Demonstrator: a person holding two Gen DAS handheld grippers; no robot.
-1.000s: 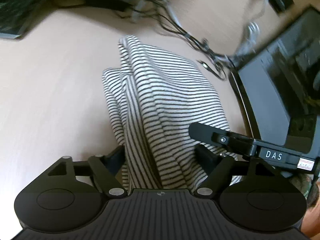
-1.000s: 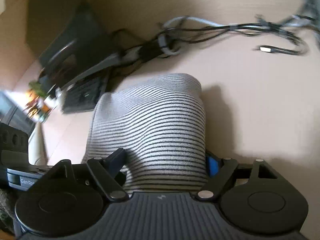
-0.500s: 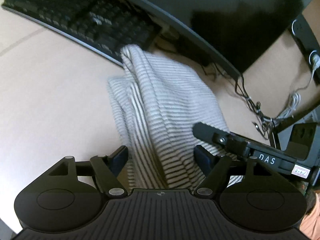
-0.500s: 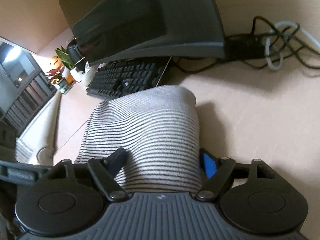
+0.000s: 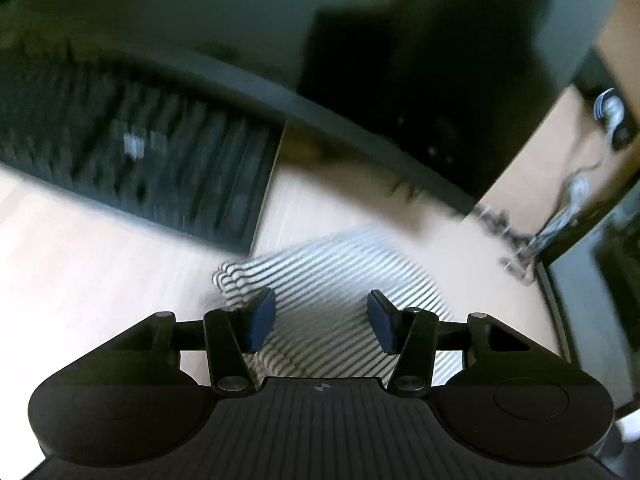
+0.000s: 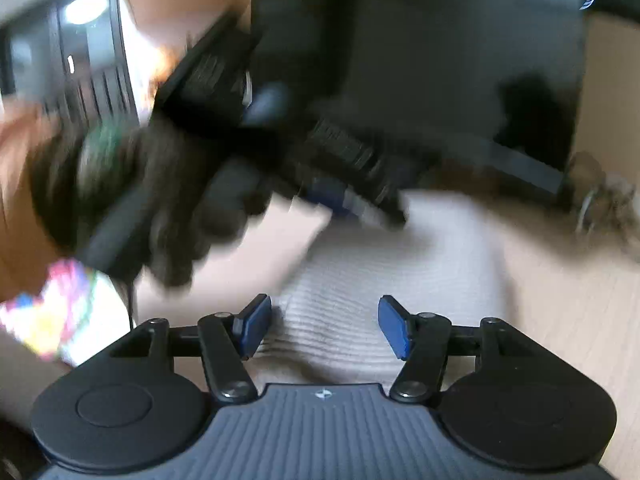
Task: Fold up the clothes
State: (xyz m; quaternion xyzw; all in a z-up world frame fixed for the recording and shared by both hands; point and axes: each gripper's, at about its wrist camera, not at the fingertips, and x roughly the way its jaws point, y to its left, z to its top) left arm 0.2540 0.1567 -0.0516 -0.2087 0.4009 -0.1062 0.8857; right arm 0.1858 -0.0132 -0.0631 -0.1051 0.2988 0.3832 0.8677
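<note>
A black-and-white striped garment [image 5: 332, 280] lies folded on the light wooden desk [image 5: 100, 272]. Just above its near part my left gripper [image 5: 321, 320] is closing, its blue pads apart and bare with no cloth pinched between them. In the right wrist view the same garment [image 6: 396, 264] looks pale and blurred. My right gripper [image 6: 323, 330] hangs over its near edge, also closing, with nothing between its pads. A dark-gloved hand [image 6: 152, 208] holds the left gripper [image 6: 360, 206] over the garment's far left corner.
A black keyboard [image 5: 120, 160] lies just beyond the garment on the left. A dark monitor [image 5: 360, 40] stands behind it. Tangled cables [image 5: 516, 248] lie at the right, next to another dark screen edge [image 5: 592, 280].
Both grippers held the striped garment up; now they have let it go and it lies flat on the desk. Both views have swung towards the monitor and keyboard.
</note>
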